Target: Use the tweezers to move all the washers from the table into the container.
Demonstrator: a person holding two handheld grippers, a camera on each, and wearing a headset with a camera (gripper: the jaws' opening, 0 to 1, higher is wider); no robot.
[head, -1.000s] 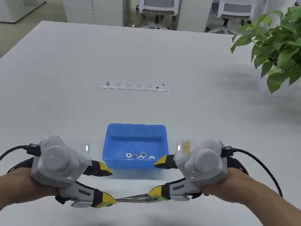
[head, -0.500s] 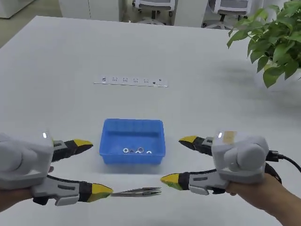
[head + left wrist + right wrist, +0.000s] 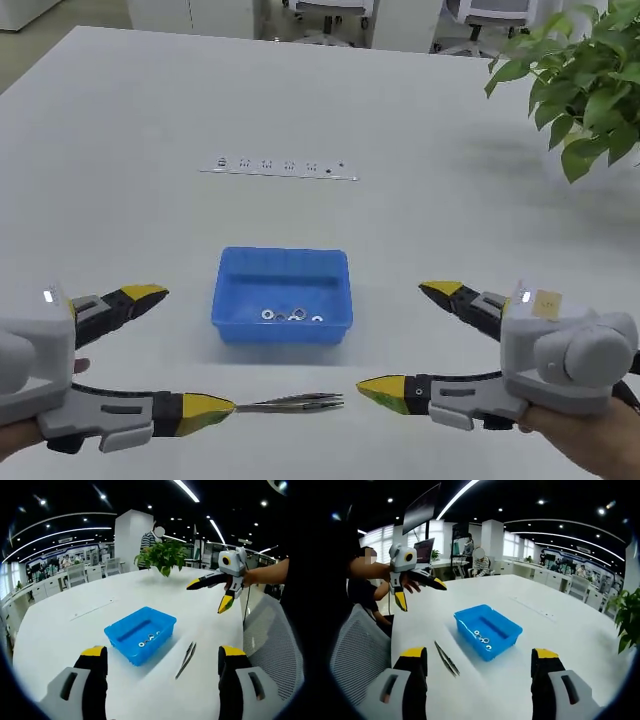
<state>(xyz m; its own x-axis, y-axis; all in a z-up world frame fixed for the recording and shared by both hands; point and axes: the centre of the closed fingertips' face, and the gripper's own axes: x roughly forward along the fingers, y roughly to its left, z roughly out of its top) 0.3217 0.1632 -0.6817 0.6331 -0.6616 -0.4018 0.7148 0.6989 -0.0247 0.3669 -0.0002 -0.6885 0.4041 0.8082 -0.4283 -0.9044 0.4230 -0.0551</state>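
Fingers of the left gripper stand wide apart with nothing between them. Those of the right gripper are spread just as wide and likewise hold nothing. The two grippers face each other over the near part of the white surface, each held in a hand.

Between their lower fingertips, the tweezers lie flat on the surface. In the left gripper view they lie free ahead of that gripper's fingers; the right gripper view also shows them loose on the surface.

Just beyond the tweezers sits the blue container, upright and near them but not touching. The washers lie clustered on its floor toward the near wall. There seem to be about four, though they are too small to count surely.

Farther back a flat power strip lies on the surface, and a green plant stands at the far right.
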